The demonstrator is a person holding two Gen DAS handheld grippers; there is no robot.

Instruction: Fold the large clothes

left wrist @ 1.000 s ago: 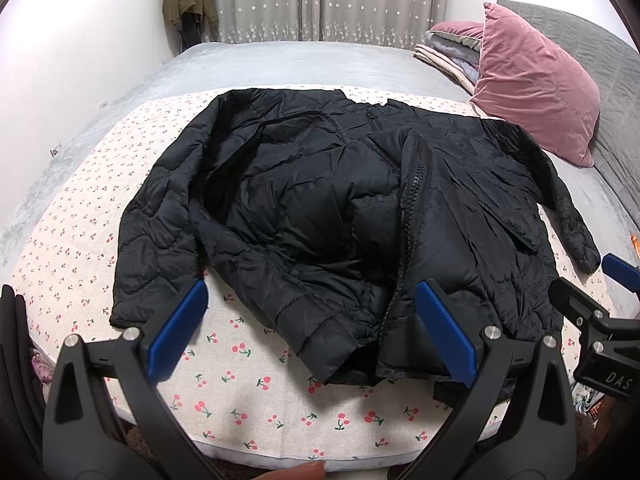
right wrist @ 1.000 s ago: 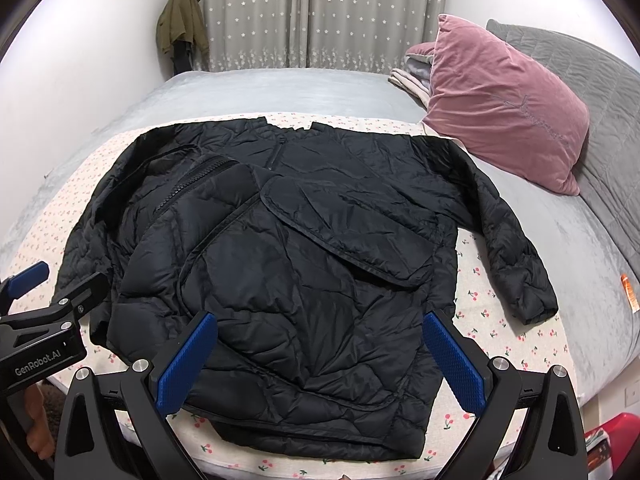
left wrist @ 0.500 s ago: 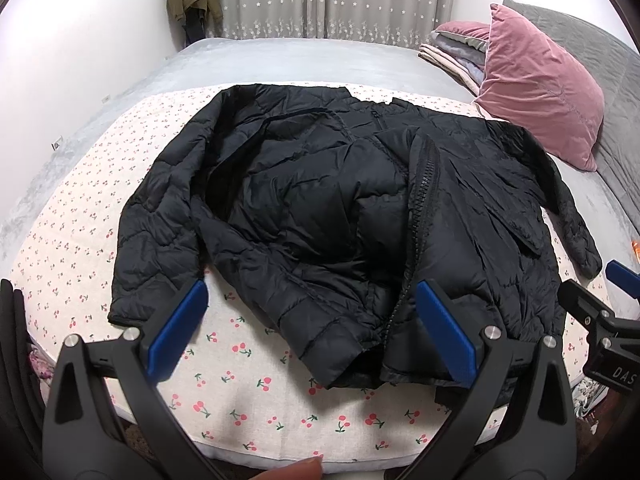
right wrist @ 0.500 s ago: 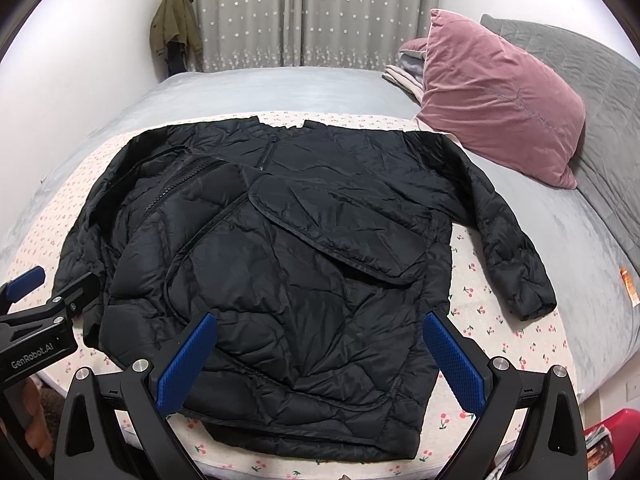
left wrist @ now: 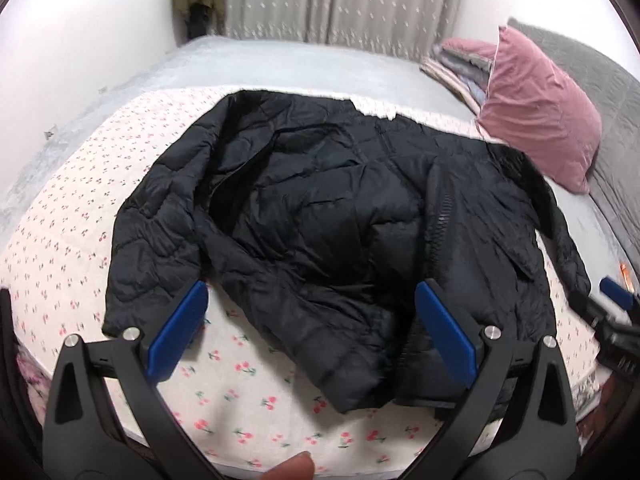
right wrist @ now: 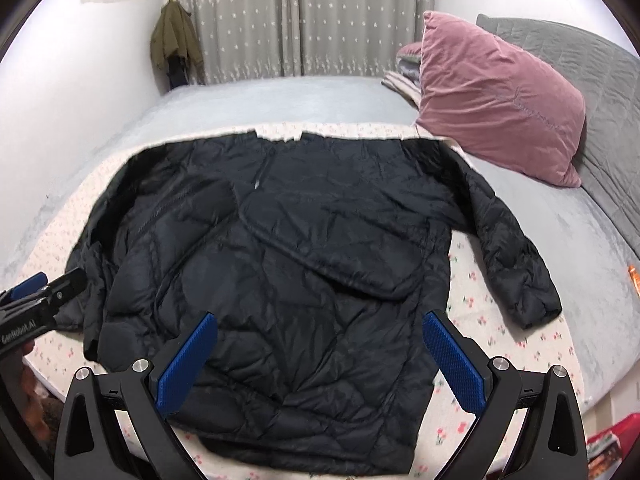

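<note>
A black quilted puffer jacket (left wrist: 336,216) (right wrist: 288,272) lies spread on a cherry-print sheet (left wrist: 72,248) on the bed, front up, zipper partly undone, both sleeves out to the sides. My left gripper (left wrist: 312,328) hovers open above the jacket's left hem, nothing between its blue pads. My right gripper (right wrist: 320,360) stands open over the lower right hem, also holding nothing. Each gripper shows at the edge of the other's view: the right one (left wrist: 616,312) and the left one (right wrist: 36,296).
A pink velvet pillow (right wrist: 496,104) and a stack of folded clothes (left wrist: 460,64) sit at the right by the grey headboard. Grey blanket (right wrist: 280,100) covers the far half of the bed. An olive coat (right wrist: 174,40) hangs by the curtain. A fingertip (left wrist: 292,468) shows at the bottom.
Both grippers have moved forward and lower toward the jacket's hem, so the jacket looks bigger. The jacket itself has not shifted, and both stay open.
</note>
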